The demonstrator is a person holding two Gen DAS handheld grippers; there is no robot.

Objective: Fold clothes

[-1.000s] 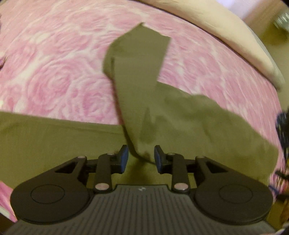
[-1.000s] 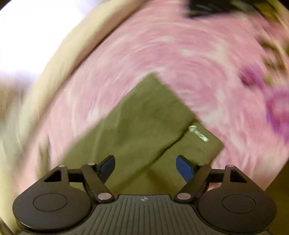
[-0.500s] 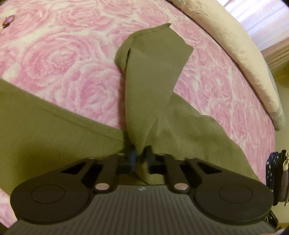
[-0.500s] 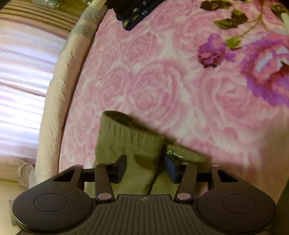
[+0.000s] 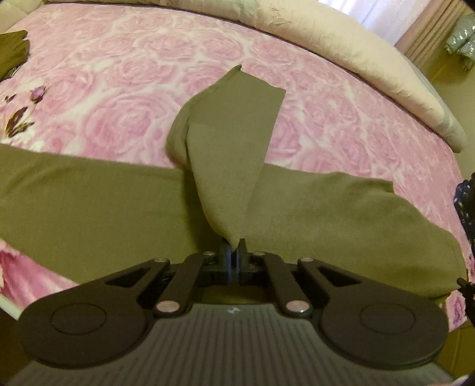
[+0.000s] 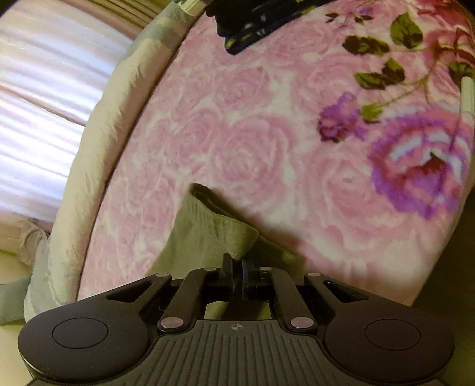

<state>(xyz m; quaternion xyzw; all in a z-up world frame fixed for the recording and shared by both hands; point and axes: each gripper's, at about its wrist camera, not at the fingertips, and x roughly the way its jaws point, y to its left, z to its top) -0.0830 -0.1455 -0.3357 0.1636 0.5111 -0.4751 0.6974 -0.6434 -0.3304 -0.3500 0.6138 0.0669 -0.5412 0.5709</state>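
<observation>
Down at the bottom centre of the left wrist view, the left gripper [image 5: 234, 252] has its jaws pressed together on a point of the olive garment [image 5: 89, 207], pinching the fabric between them. From that pinch a long flap of the same cloth rises toward the middle of the frame, its far end cut square, lying partly over the pink rose blanket [image 5: 118, 89]. The rest of the garment spreads flat across the lower half of the frame, from the left edge to the lower right. A cream quilt [image 5: 356, 50] runs along the bed's far edge in the upper right. Another bit of olive cloth [image 5: 12, 50] shows at the upper left edge, and something dark and patterned [image 5: 466, 196] sits at the right edge, too cut off to identify.

In the right wrist view, the right gripper [image 6: 237, 264] is likewise closed tight, nipping the ribbed hem of the olive garment [image 6: 207, 228] at the bottom centre. The hem stands up slightly off the blanket [image 6: 252, 133] and throws a shadow to its right. A dark folded item [image 6: 252, 23] lies on the blanket at the top centre. The cream quilt [image 6: 89, 154] curves down the left side.
</observation>
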